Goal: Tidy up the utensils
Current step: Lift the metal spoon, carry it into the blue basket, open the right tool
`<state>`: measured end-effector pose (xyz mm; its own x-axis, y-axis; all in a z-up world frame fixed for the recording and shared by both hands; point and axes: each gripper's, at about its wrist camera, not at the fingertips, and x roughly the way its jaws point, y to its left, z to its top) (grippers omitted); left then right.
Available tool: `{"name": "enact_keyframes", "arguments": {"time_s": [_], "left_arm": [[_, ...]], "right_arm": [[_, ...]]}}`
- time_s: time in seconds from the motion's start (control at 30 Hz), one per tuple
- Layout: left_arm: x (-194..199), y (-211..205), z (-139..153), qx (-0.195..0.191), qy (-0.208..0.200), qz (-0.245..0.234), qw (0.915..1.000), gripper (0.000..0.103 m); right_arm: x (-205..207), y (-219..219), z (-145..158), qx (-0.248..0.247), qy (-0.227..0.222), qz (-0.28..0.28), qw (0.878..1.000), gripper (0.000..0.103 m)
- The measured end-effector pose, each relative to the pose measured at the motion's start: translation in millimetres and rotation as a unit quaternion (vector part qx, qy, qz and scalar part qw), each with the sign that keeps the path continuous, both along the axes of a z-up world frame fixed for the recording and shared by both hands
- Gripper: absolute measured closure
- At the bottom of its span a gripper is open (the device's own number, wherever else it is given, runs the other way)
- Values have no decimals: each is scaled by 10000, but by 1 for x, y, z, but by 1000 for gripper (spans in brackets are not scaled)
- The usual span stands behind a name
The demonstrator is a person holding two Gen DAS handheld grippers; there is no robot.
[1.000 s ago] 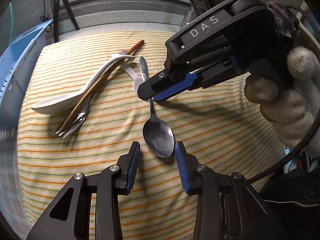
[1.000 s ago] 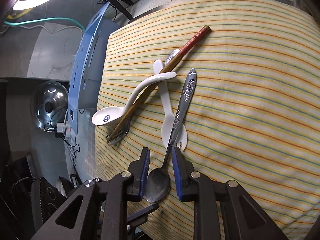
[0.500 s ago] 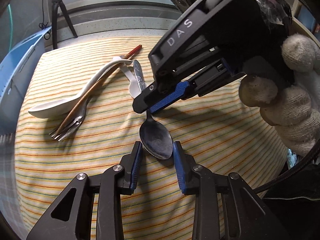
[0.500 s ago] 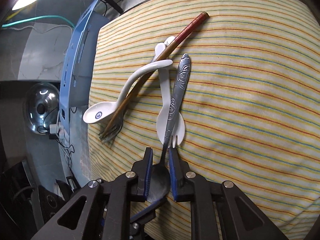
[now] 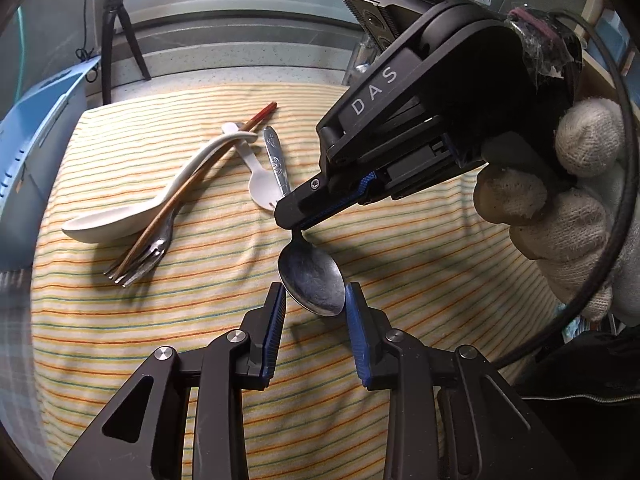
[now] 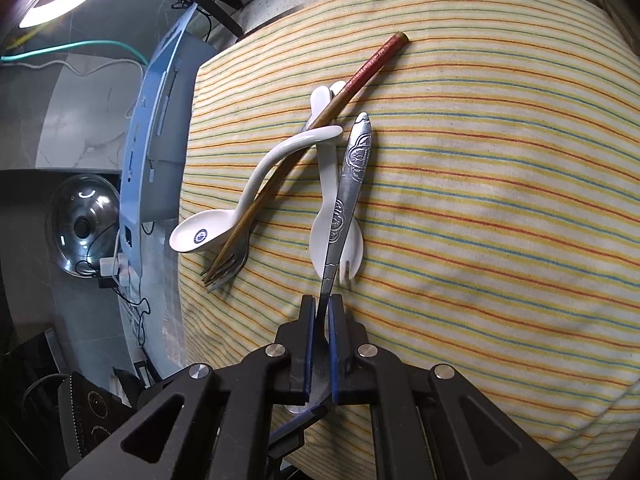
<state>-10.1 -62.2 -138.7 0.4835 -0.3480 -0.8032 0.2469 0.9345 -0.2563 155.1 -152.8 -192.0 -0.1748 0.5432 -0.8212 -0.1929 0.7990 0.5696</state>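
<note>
Metal spoon point(image 5: 311, 285): on striped cloth point(image 5: 120, 340), neck clamped by right gripper point(image 6: 319, 312); bowl between the left gripper point(image 5: 314, 300) pads, narrowly parted, contact unclear. Adjacent: white spork point(image 6: 324, 216) beneath handle; ceramic spoon point(image 6: 240, 204), fork point(image 6: 228, 264), chopstick point(image 6: 360, 76) piled alongside.

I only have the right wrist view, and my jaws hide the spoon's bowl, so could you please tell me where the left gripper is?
Observer: The left gripper straddles the bowl of the spoon, one pad on each side.
Operator: Is it gripping?
Observer: I cannot tell; its pads sit right at the bowl's edges.
Operator: Where exactly does my right gripper hold?
Observer: In the left view, the right gripper is clamped on the spoon's neck, just above the bowl.
</note>
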Motion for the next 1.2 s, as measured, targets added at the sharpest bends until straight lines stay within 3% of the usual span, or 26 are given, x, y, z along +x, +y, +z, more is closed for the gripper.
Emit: {"name": "enact_keyframes", "arguments": {"time_s": [0.43, 0.83, 1.2], "left_arm": [[-2, 36, 44, -101, -391, 194, 9990, 74], [5, 118, 76, 282, -726, 624, 9950, 74], [32, 196, 69, 490, -725, 964, 9915, 74]], "right_arm": [[6, 28, 52, 371, -423, 42, 9984, 98], [26, 128, 97, 838, -843, 300, 9925, 99], [42, 222, 99, 933, -973, 531, 9894, 99]]}}
